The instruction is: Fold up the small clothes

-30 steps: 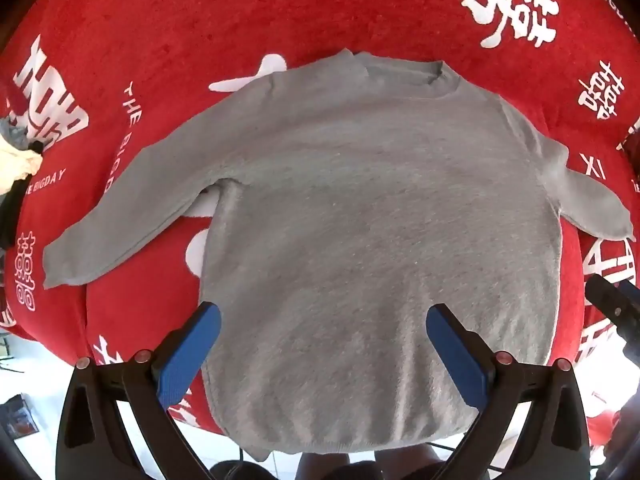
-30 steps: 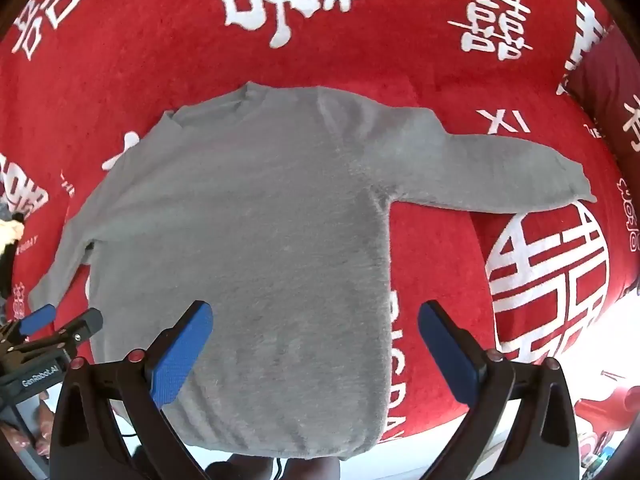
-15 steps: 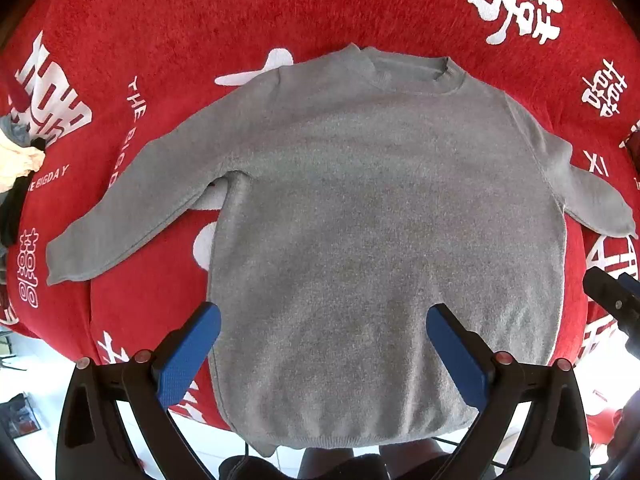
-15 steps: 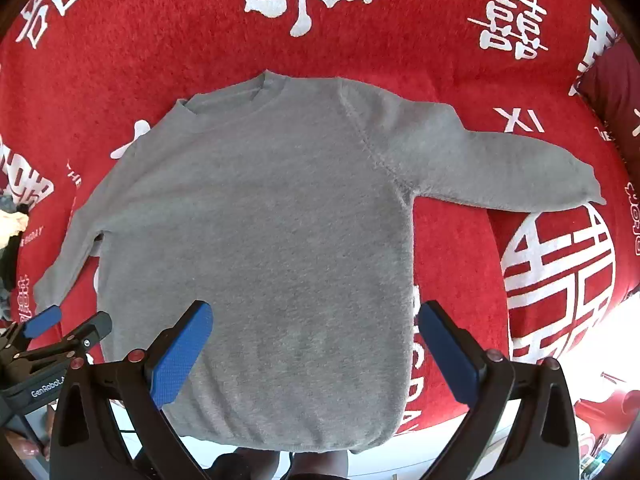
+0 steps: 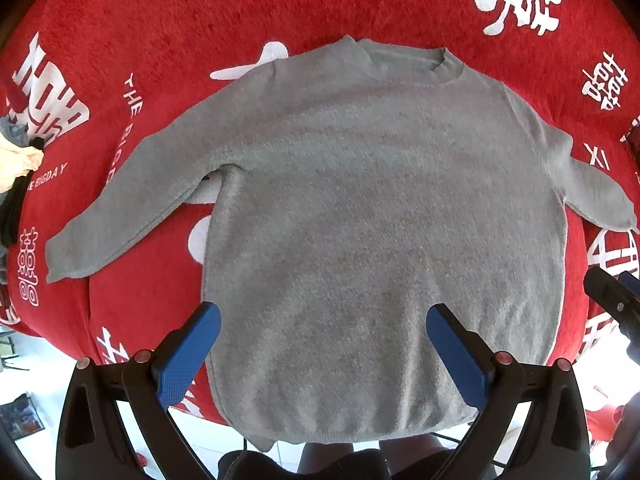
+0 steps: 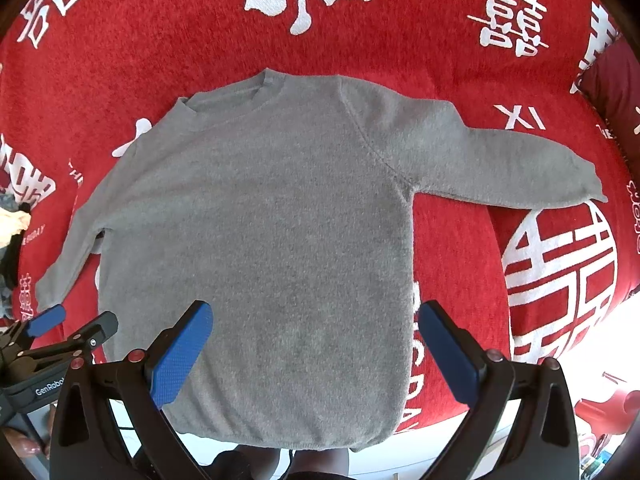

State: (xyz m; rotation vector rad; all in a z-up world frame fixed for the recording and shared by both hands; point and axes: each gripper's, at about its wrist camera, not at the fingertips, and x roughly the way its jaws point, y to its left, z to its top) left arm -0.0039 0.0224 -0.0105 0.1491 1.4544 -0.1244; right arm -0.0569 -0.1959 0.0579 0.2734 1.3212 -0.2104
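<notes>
Change since earlier: both views have been drawn slightly back and over the sweater [image 5: 372, 216], so that more of its hem is taken in; the sweater itself has not been shifted on the cloth.
Sweater position: it is laid flat, front up, on a red cloth [image 5: 168, 16] printed with white characters, with the collar [image 5: 404, 62] at the far end and the hem [image 5: 360, 428] hanging just over the near edge.
Sleeves: the left sleeve [image 5: 132, 196] is spread out and angled down toward the near left; the right sleeve [image 6: 492, 160] is stretched out sideways; neither has been folded in.
Left gripper: the left gripper [image 5: 320, 344] is held above the lower body of the sweater, its blue pads spread wide with nothing between them; no cloth is touched.
Right gripper: the right gripper [image 6: 314, 340] is likewise held wide apart and empty over the lower right part of the body, near the side seam.
Done so far: the sweater appears spread and smoothed, ready for folding.
Left to do: every fold is judged to remain, namely both sleeves brought inward, then the body doubled over.
Other clothes: a small heap [image 5: 16, 160] is seen at the far left edge of the cloth, well apart from the sweater.
</notes>
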